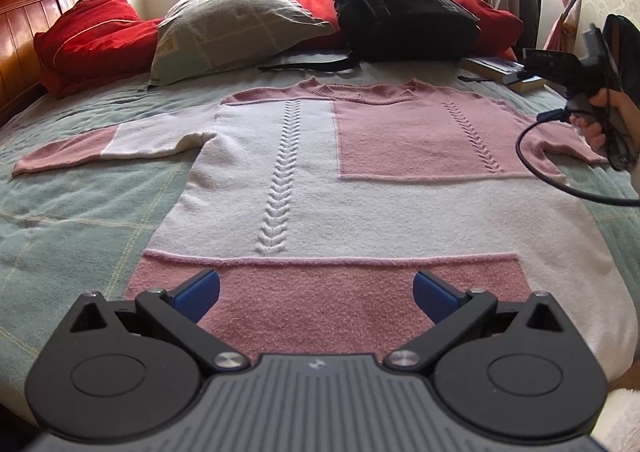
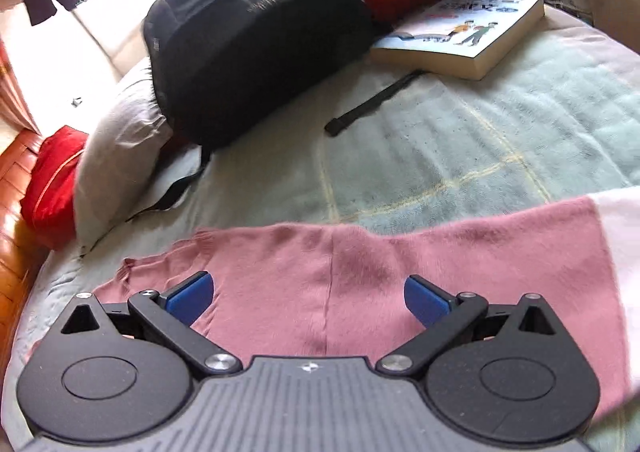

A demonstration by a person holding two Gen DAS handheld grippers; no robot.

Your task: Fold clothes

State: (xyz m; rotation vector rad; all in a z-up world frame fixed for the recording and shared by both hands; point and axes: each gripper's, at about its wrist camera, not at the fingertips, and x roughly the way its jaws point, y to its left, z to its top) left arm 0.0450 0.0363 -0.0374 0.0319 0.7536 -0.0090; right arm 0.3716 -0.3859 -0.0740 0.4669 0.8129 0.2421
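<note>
— While the left tool (image 1: 316, 294) hangs over the hem, what is under it?

— A pink and white sweater (image 1: 320, 176), spread flat on the bed (image 1: 72, 220) with its front up. The pink hem panel lies directly below and ahead of the left tool's blue fingers (image 1: 198, 294); the collar is at the far end, beyond the tool. One sleeve runs out to the tool's left, the other to its right.

— How wide is that tool?

— Spread wide, with only bare knit showing between the fingers. It has hold of nothing.

— And the right tool (image 2: 308, 298)?

— Also spread wide and empty. It hovers above the pink part of the sweater's right sleeve (image 2: 360, 276), which crosses just ahead of and beneath its fingers; the cuff is toward the tool's left and the white section toward its right. I cannot tell whether the fingers touch the cloth. In the left wrist view that tool is seen far off to the right, gripped by a hand (image 1: 600, 120), with a black cable (image 1: 536, 168) looping from it over the sleeve.

— What lies beyond?

— Farther ahead of the right tool is a black backpack (image 2: 248, 36) with a loose strap (image 2: 372, 104), a book (image 2: 468, 32) to its right, and a grey pillow (image 2: 116, 172) to its left. Red cushions (image 1: 84, 40) sit at the far side, ahead of the left tool.
</note>
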